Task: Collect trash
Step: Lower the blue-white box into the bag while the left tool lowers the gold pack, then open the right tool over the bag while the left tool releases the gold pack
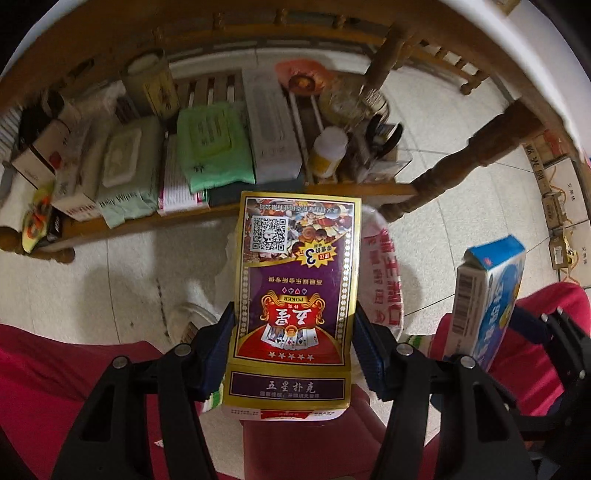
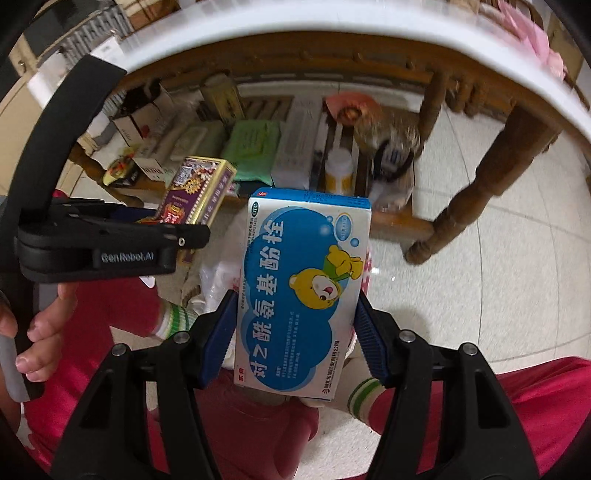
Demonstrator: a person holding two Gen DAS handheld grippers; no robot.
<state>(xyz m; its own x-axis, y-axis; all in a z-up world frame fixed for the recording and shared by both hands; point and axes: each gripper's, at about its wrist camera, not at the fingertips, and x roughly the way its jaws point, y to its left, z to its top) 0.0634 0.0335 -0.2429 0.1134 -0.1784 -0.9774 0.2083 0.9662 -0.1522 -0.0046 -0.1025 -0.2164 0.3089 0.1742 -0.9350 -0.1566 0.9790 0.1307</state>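
Tiled floor (image 1: 461,122), cluttered wooden shelf (image 1: 221,210), perhaps table-top (image 2: 332,22) above

The left gripper (image 1: 293,332) clamps a purple and gold card box (image 1: 295,280) between its blue pads, over a white plastic bag (image 1: 384,280) on the tiled floor (image 1: 110,273). To the right, a blue and white medicine box (image 1: 487,299) stands tilted above red trousers (image 1: 532,354). Behind is a cluttered wooden shelf (image 1: 221,210).

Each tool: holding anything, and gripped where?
Left tool clamps the poker card box by its long side edges, near the flap end. Right tool clamps the blue medicine box likewise by its long sides.
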